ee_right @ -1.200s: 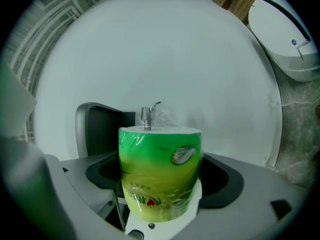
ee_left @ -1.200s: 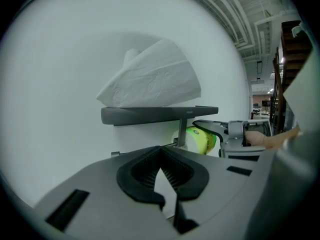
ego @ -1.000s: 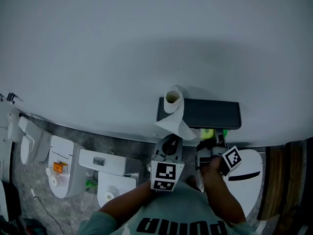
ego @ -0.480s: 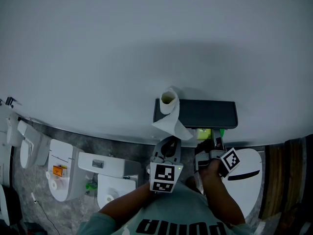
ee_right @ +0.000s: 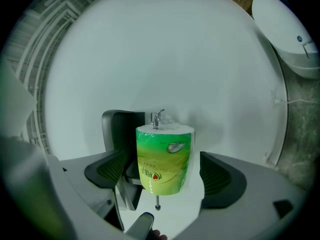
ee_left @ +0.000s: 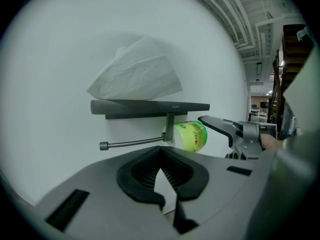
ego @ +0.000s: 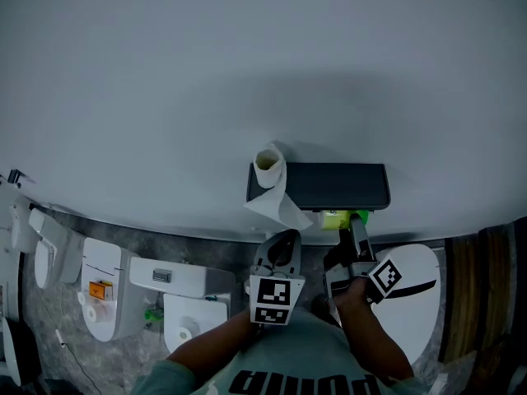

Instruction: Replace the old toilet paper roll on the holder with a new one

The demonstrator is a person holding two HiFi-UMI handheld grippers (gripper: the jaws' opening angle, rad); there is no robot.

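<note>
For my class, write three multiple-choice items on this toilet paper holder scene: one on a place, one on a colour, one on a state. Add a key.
1. Where is the white roll?
A. On top of the dark shelf
B. On the floor
C. On the rod

2. What colour is the wrapped roll on the rod?
A. Blue
B. Green
C. Red

3. How do the jaws of the right gripper stand?
A. Shut on the wrapped roll
B. Shut on nothing
C. Apart, one on each side of the wrapped roll

Key: 1 A, it sits at the shelf's left end in the head view. 2 B, both gripper views show a green wrapper. 3 C, the pads stand wide, with a gap beside the roll.
</note>
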